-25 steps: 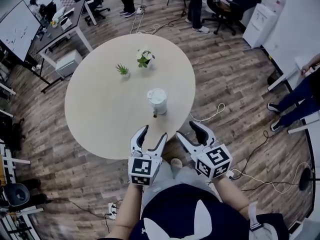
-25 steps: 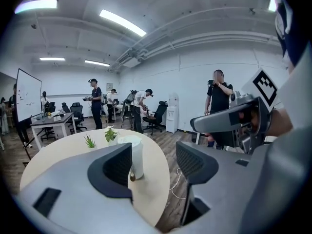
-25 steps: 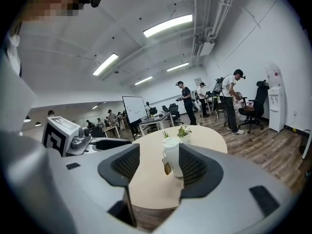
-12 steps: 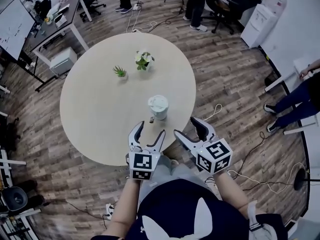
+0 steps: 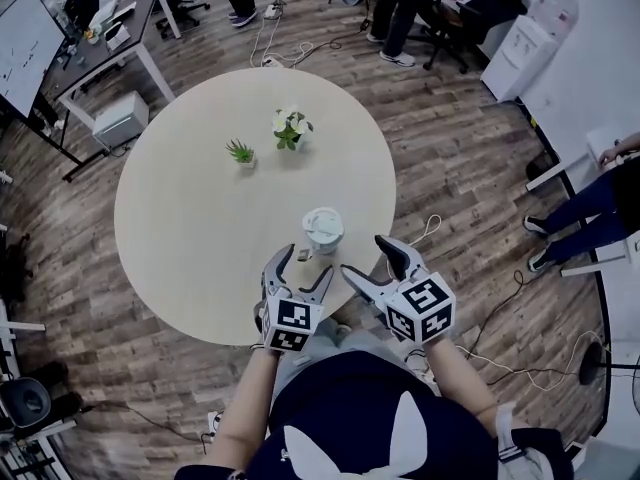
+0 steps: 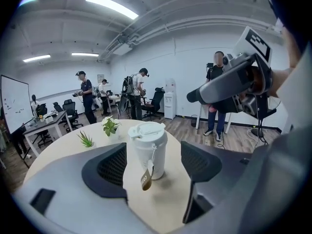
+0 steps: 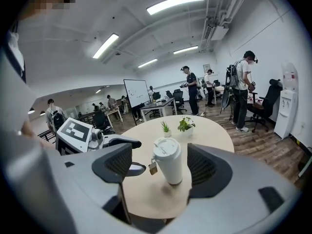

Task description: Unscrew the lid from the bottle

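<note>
In the head view the white bottle (image 5: 323, 236), its lid (image 5: 323, 222) on, stands upright by the near edge of the round table (image 5: 190, 218), with the left gripper (image 5: 306, 262) near-left of it and the right gripper (image 5: 365, 256) near-right, neither touching it. In the left gripper view the jaws have just been opening and stand wide, holding nothing, the bottle showing through the gap beyond their tips, a brown tag (image 6: 146, 179) hanging at its side. In the right gripper view the jaws, likewise just opening, stand well apart and empty, the bottle beyond them and two small plants (image 7: 185, 124) farther off.
</note>
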{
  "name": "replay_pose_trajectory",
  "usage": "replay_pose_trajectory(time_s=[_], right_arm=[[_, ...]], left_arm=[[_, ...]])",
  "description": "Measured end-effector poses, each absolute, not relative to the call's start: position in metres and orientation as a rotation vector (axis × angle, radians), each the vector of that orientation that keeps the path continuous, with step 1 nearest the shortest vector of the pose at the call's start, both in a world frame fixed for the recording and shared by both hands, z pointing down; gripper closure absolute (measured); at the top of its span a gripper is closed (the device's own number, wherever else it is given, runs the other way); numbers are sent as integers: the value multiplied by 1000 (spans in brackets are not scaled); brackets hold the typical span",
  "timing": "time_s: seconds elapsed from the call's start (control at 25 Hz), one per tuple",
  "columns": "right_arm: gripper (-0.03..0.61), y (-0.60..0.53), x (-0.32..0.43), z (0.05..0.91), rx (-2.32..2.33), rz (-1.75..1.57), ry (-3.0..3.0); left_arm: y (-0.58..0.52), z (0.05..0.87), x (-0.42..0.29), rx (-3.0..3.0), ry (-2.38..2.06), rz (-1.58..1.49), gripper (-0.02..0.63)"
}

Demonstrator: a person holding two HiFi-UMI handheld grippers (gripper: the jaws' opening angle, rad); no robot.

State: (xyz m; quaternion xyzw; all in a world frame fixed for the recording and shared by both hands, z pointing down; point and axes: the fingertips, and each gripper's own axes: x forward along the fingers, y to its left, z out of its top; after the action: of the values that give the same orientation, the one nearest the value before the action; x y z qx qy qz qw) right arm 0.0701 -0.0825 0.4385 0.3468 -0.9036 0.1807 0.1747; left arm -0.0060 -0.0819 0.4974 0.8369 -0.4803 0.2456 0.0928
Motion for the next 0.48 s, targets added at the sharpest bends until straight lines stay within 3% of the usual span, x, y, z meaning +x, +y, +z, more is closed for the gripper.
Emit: replay_pose_trajectory(time_s=[0.48], right_arm=[[192, -111, 45, 462, 933, 505, -2485]], left_arm=[[-110, 548, 3, 2472, -1288, 826, 279]])
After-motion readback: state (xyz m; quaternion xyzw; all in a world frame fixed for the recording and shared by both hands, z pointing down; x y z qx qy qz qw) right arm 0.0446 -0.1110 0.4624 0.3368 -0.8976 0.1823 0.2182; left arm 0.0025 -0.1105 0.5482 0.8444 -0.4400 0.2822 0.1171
